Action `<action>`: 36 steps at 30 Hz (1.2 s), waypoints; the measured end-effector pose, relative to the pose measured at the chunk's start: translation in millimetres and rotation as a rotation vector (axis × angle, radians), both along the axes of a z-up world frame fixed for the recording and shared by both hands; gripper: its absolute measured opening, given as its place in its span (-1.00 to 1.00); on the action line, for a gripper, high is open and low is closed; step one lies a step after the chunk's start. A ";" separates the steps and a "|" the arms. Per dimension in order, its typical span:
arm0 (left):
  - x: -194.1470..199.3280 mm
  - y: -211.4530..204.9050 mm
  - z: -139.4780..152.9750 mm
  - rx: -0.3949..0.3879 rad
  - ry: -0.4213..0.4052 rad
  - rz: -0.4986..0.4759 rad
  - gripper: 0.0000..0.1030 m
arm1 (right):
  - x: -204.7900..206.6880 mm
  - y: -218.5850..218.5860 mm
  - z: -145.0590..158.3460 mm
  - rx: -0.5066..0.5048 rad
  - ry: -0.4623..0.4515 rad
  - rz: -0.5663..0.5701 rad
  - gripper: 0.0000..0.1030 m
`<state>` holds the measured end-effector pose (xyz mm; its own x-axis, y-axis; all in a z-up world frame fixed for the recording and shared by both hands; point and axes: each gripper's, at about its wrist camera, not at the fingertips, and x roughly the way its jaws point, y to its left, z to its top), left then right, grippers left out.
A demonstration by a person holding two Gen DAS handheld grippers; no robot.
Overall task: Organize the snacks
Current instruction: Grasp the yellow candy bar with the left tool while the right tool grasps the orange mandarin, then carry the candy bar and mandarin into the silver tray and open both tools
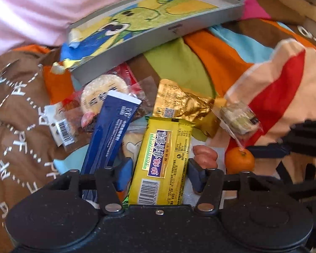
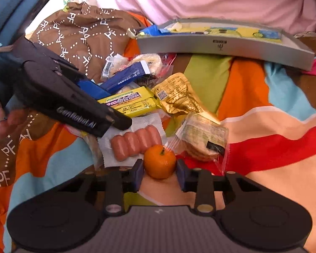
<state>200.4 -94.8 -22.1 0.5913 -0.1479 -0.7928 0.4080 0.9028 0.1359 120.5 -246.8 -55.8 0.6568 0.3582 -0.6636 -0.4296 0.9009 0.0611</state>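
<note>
The bedspread [image 2: 252,88] is soft and creased, so any item set down on it may tilt or slide. The tray [image 2: 225,42] lies empty at the far side, tilted on the folds; a hard drop into it could rock it. The snack pile sits near centre.

The left tool [image 1: 158,175] is spread, jaws on either side of the yellow pack [image 1: 164,160], not yet clamped. Risk: closing may also catch the blue stick [image 1: 111,130] just left or the sausages [image 1: 205,156] just right.

The right tool [image 2: 159,171] is spread around the orange [image 2: 160,161]. Risk: the round fruit may roll out or bruise under hard clamping, and both tools working close together may collide.
</note>
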 end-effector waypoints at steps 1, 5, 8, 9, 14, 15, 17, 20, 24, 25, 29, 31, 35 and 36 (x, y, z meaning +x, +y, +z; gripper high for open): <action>-2.5 0.5 1.7 -0.006 -0.003 0.027 0.01 | -3.9 -1.0 1.7 0.002 -0.003 -0.003 -0.28; -20.8 6.3 4.5 -0.044 -0.018 0.112 -0.02 | -21.4 -2.0 11.3 -0.005 -0.023 -0.001 -0.28; -29.6 7.8 1.0 -0.070 -0.010 0.172 -0.02 | -34.3 -2.8 23.4 -0.001 -0.048 -0.005 -0.28; -31.6 7.2 2.0 -0.082 -0.011 0.198 -0.02 | -37.7 -2.1 27.5 -0.004 -0.058 -0.016 -0.28; -39.8 12.1 20.4 -0.171 -0.039 0.279 -0.03 | -50.3 -1.2 49.0 -0.016 -0.102 -0.075 -0.28; -41.1 14.6 25.1 -0.175 -0.062 0.285 -0.05 | -53.3 -2.0 52.7 -0.012 -0.114 -0.088 -0.28; -41.6 21.2 32.1 -0.198 -0.083 0.295 -0.06 | -57.1 -2.9 57.7 -0.002 -0.131 -0.109 -0.28; -42.9 31.7 39.4 -0.248 -0.124 0.311 -0.07 | -59.5 -3.7 63.2 0.005 -0.154 -0.114 -0.27; -46.6 47.9 38.0 -0.329 -0.177 0.325 -0.07 | -55.9 -2.9 64.3 0.013 -0.176 -0.111 -0.27; -46.5 51.5 35.2 -0.335 -0.180 0.329 -0.07 | -53.6 -2.4 64.1 0.017 -0.176 -0.110 -0.27; -47.0 64.9 24.3 -0.371 -0.188 0.360 -0.07 | -44.3 -0.7 63.4 0.034 -0.184 -0.102 -0.27; -49.2 69.3 22.0 -0.384 -0.205 0.359 -0.07 | -41.5 -0.8 62.7 0.043 -0.192 -0.098 -0.27; -53.4 76.4 21.6 -0.411 -0.238 0.353 -0.07 | -35.2 0.0 62.3 0.041 -0.189 -0.093 -0.27; -53.9 77.8 22.1 -0.409 -0.250 0.349 -0.07 | -34.5 0.5 62.6 0.038 -0.199 -0.093 -0.27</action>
